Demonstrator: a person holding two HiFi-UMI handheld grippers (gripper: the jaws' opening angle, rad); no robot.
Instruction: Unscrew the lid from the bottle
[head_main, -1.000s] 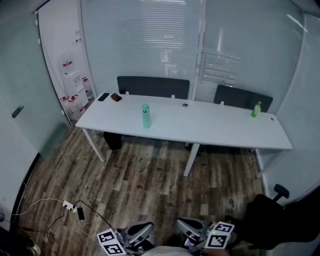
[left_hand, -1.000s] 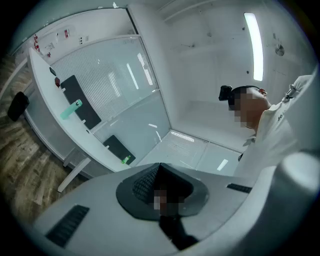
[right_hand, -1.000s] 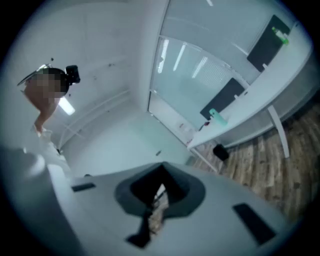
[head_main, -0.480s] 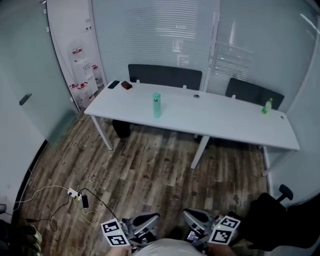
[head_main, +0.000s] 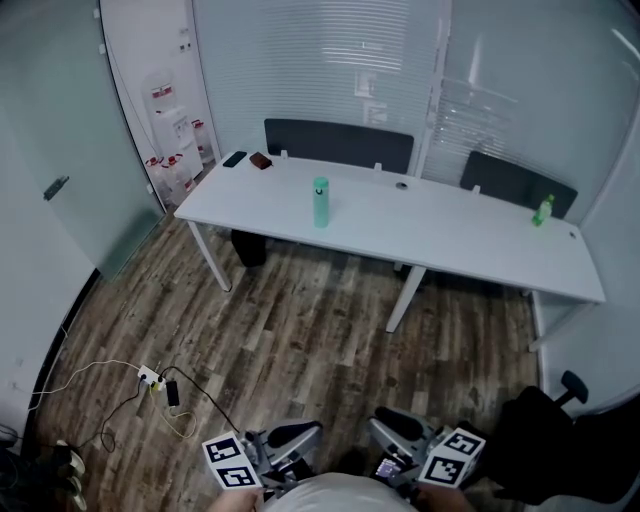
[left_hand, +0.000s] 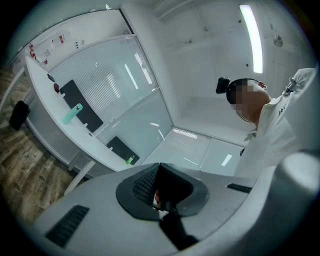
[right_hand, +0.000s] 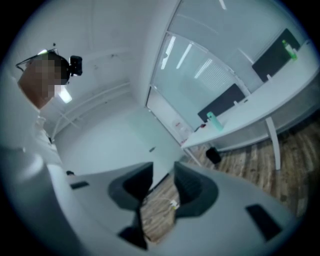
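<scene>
Head view: left gripper (head_main: 296, 436) clamped shut on nothing, low by the person. Teal bottle (head_main: 320, 202) upright on the table (head_main: 450, 250), well apart from both tools. Likely rigid, smooth, tippy: pin the body, twist the lid (head_main: 320, 184). Right gripper (head_main: 398, 430) jaws just opening, nothing between them.

Table (head_main: 480, 262) spans the room's far side. Tall bottle (head_main: 320, 202) upright on it, left of middle. Small bottle (head_main: 542, 210) at its right end. Phone (head_main: 235, 159) at far left corner. Chair (head_main: 338, 146) behind the middle. Power strip (head_main: 150, 378) on floor, front left.
</scene>
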